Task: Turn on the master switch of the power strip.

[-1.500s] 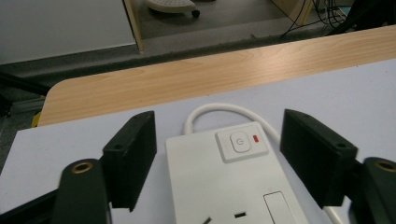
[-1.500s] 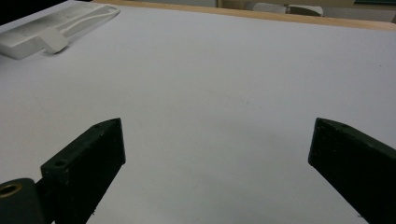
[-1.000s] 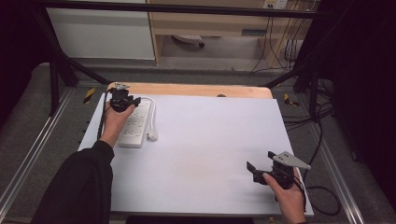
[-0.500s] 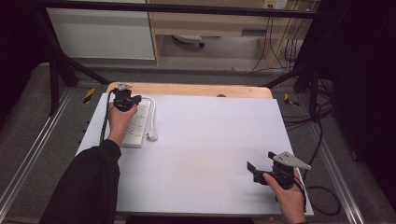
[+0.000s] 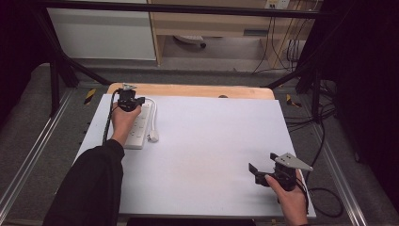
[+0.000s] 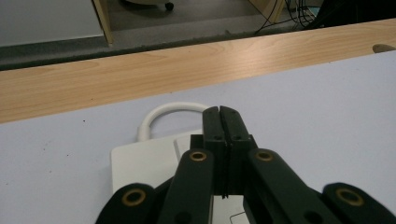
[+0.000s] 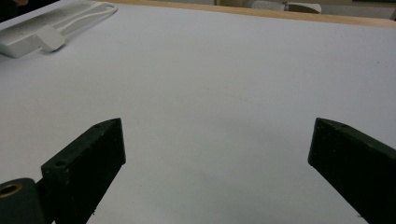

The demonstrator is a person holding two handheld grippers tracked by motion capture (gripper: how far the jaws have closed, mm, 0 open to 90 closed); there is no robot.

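Note:
A white power strip lies at the far left of the white table top, its white cable looping back to a plug beside it. My left gripper hovers over the strip's far end. In the left gripper view its jaws are pressed together with nothing between them, above the strip and the cable loop. My right gripper rests near the front right corner, open. In the right gripper view only bare table lies between its fingers.
A wooden strip runs along the table's far edge. In the right gripper view the power strip and plug lie far off at the upper left. Black cables hang off the table's right side.
The left gripper's jaws look narrower than a second ago, and the left hand has shifted slightly over the strip. The right hand and gripper have not moved.

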